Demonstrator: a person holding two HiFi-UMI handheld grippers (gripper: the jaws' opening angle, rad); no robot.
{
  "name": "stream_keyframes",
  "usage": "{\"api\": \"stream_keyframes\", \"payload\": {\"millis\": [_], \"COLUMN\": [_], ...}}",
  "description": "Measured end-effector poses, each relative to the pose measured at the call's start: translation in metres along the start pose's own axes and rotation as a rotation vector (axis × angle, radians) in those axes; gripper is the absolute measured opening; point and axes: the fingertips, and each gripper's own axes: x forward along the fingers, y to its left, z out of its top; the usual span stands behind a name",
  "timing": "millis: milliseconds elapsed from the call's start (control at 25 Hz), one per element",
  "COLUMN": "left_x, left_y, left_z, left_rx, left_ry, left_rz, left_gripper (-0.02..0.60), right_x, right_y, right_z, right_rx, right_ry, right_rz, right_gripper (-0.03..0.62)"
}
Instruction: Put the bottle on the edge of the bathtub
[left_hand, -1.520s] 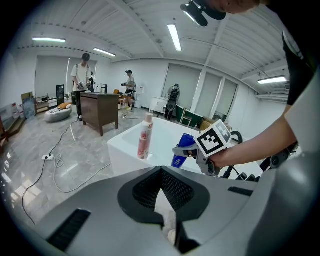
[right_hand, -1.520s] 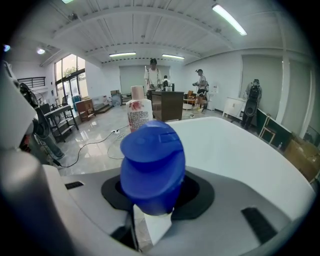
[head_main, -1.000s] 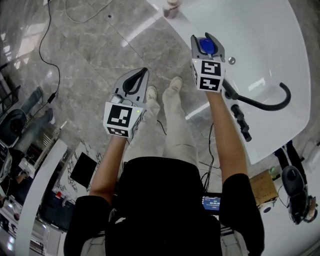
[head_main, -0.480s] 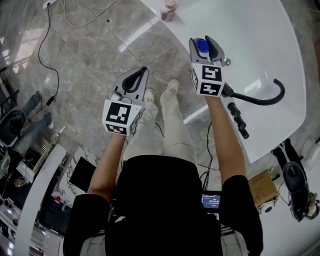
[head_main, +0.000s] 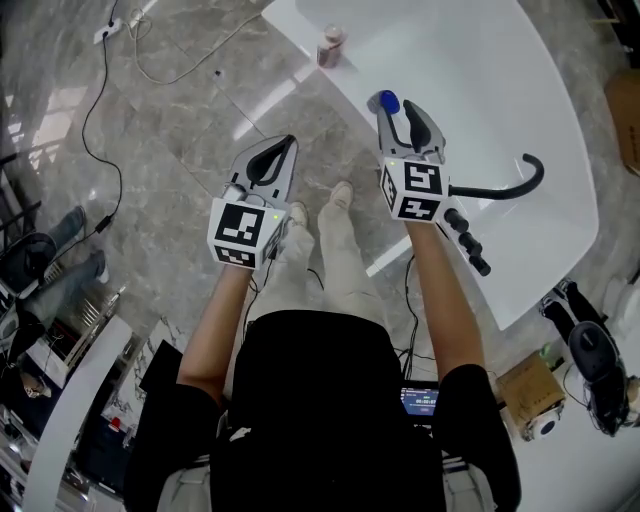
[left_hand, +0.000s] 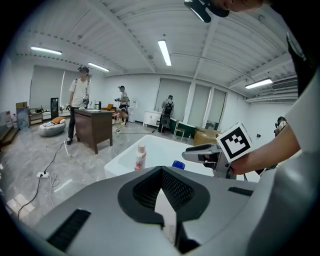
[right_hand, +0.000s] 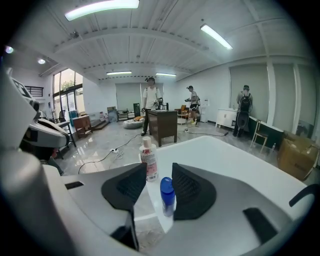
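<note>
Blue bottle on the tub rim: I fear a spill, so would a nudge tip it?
Probably: the blue bottle is tall, narrow and upright near the outer edge of the bathtub rim. It looks small, so likely light. Tipped over, its round body would probably roll on the glossy surface.

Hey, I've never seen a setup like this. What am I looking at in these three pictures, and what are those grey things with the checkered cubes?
A person holds a two-jaw gripper in each hand; the patterned cubes are part of them. One picture looks down from a camera on the person's head; the other two come from cameras riding on the grippers. The left gripper is shut and empty. The right gripper is closing its jaws, which do not press on the blue-capped bottle standing between them on the edge of the white bathtub. A second bottle stands farther along that edge.
</note>
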Motion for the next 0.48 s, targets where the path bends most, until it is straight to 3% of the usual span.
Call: {"api": "stream_keyframes", "payload": {"millis": [280,480], "left_x": [-0.030,-0.057], "left_y": [-0.014,-0.019], "left_z": [0.018,0.021], "left_rx": [0.043,0.062], "left_ry": [-0.033,-0.040], "left_rz": [-0.023,-0.036], "left_gripper": [0.009,0.009], "right_x": [-0.052,-0.088], "right_y": [0.014,0.026], "right_z": [0.022,0.031], "right_rx": [0.016,0.028], "right_ry": [-0.011,-0.016], "right_rz": [0.001,-0.008], "right_gripper": [0.075,0.049]}}
